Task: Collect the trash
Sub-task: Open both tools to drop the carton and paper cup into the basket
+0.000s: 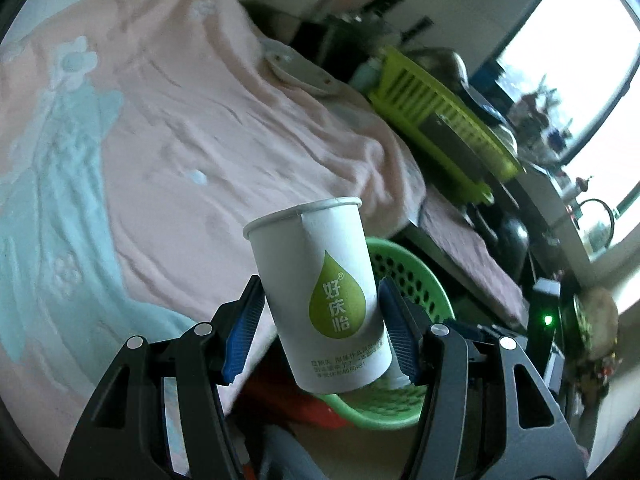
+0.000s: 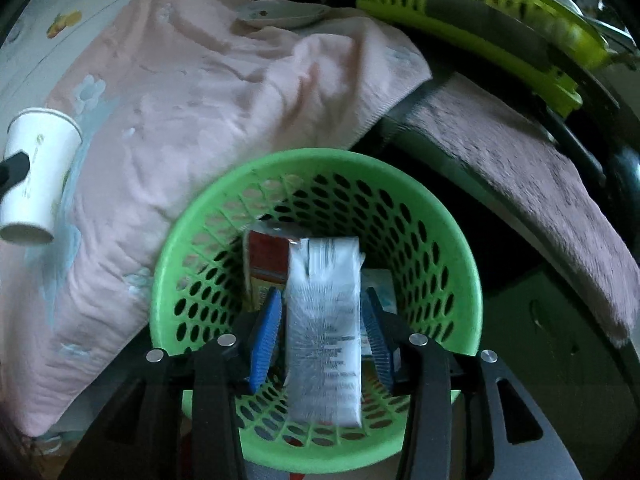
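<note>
I've got the white paper cup (image 1: 320,296) with a green drop logo clamped between the left gripper (image 1: 322,328) pads, tilted, raised beside the green basket (image 2: 452,240). My right gripper (image 2: 324,336) sits over the basket mouth, blue pads just off a blurred white carton (image 2: 324,332) between them; can't tell if they're touching it. A red-and-white box (image 2: 267,256) lies inside the basket. Behind the basket is a pink blanket (image 2: 208,92), with a lime crate (image 2: 480,12) farther back.
</note>
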Tool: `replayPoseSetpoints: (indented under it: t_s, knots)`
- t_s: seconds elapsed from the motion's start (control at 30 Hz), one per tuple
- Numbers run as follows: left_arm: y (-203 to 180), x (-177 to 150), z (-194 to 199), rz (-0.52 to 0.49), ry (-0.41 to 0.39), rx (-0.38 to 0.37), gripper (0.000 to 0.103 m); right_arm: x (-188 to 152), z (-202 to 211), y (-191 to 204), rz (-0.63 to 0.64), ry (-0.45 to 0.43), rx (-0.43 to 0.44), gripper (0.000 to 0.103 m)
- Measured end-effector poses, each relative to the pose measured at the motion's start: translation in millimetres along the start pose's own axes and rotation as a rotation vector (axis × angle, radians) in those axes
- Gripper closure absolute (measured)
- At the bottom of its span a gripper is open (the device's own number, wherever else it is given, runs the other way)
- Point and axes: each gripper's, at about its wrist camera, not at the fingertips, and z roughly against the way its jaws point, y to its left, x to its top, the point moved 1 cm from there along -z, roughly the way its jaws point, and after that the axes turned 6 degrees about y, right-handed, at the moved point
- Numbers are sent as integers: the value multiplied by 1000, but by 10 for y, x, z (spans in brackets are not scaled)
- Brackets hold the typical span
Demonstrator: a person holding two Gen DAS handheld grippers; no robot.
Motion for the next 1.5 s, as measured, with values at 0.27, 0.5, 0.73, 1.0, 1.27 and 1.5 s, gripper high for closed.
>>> replayPoseSetpoints:
  t_s: [0.27, 0.5, 0.73, 1.0, 1.27, 1.5]
  knots:
    - [-394, -212, -322, -111, 75, -29, 45, -144, 226, -184, -38, -54, -3, 48]
    - [-613, -404, -599, -192, 133, -20, 45, -309, 392, -265, -55, -94, -14, 46]
    - [-729, -499, -744, -245, 153, 0, 43, -417, 487, -318, -87, -116, 13, 41]
    - [-723, -589, -837, -277, 163, 35, 40, -551, 572, -249, -80, -151, 8, 31]
    - [-716, -640, -791, -287, 143, 35, 33, -661, 624, -223, -93, -179, -2, 28]
    - [-633, -661, -580, -282, 96, 36, 27, -711, 677, -155, -102, -199, 17, 24]
